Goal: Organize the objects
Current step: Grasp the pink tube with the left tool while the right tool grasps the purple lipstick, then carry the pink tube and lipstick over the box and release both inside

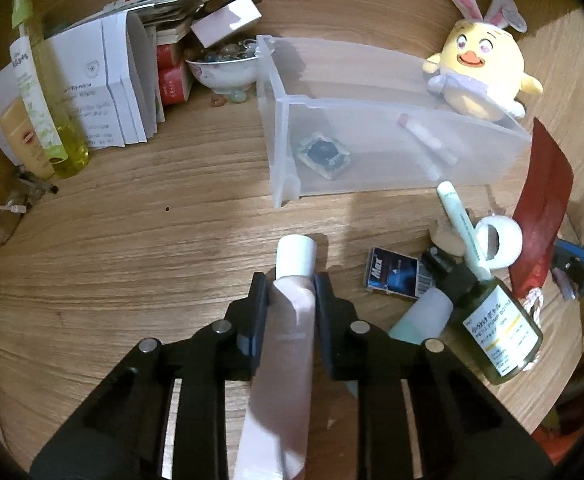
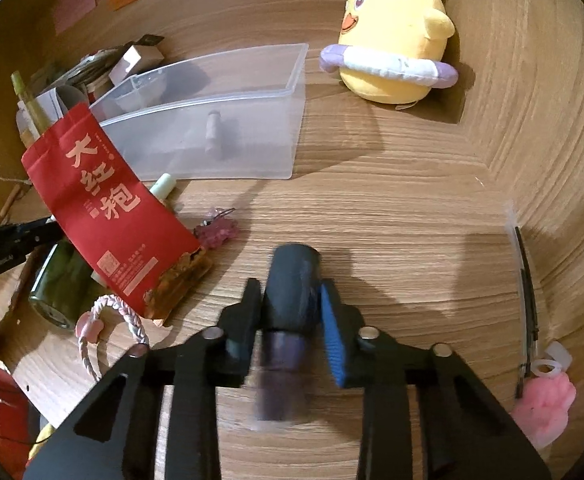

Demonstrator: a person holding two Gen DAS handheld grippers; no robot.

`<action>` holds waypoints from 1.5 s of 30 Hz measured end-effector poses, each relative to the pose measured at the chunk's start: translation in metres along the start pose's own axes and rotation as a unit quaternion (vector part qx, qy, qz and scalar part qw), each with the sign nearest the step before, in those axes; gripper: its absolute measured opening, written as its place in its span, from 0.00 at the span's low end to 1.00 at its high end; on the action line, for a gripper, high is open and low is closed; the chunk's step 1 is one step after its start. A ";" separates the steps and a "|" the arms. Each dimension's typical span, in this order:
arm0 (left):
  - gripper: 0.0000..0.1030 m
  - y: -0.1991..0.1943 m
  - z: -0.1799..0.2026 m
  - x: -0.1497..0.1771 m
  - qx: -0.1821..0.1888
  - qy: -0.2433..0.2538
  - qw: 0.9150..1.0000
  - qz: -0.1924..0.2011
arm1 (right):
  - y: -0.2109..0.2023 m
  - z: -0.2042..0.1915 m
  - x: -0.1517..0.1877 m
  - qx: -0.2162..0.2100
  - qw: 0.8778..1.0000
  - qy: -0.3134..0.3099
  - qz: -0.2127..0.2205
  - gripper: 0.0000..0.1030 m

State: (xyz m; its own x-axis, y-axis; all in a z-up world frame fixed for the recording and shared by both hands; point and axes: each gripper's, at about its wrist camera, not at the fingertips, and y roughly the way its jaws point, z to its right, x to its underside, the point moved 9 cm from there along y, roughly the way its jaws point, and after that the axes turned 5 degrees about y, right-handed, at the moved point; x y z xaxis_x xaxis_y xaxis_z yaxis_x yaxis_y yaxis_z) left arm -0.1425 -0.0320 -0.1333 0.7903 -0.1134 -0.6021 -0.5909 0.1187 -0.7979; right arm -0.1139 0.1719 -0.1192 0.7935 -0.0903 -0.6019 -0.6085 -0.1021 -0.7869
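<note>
In the clear bin we count two items filed: a small square packet and a pale stick. Our left claw grips a pink white-capped tube; our right claw grips a dark cylinder. Left on the surface: green bottle, red pouch, tape roll. We judge the task at an early stage.

We see a wooden worktop with a pale grain. At its far left, a sheaf of white folded leaflets stands fanned open. Near them sits a white bowl filled with glass beads. At the far right rests a yellow plush chick wearing rabbit ears. Pink and orange sticky notes lie at the back.
</note>
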 end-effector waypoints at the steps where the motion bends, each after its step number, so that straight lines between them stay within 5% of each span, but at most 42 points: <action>1: 0.22 0.000 -0.001 0.000 0.004 -0.006 1.000 0.000 | 0.000 0.002 0.000 0.002 1.000 0.002 0.001 0.23; 36: 0.19 -0.099 -0.038 -0.054 -0.035 -0.090 0.984 0.146 | -0.044 -0.029 -0.088 -0.040 0.992 -0.023 0.120 0.23; 45: 0.19 -0.116 -0.031 -0.080 -0.044 -0.075 0.981 0.173 | -0.048 -0.046 -0.111 -0.062 0.987 -0.042 0.140 0.23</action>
State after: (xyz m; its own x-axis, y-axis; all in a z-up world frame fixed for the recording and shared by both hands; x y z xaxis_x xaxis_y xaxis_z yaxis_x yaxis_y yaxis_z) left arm -0.1421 -0.0669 0.0061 0.5513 0.0658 -0.8317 -0.8343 0.0381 -0.5500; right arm -0.1731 0.1414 -0.0085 0.5881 -0.0497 -0.8072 -0.7968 -0.2066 -0.5678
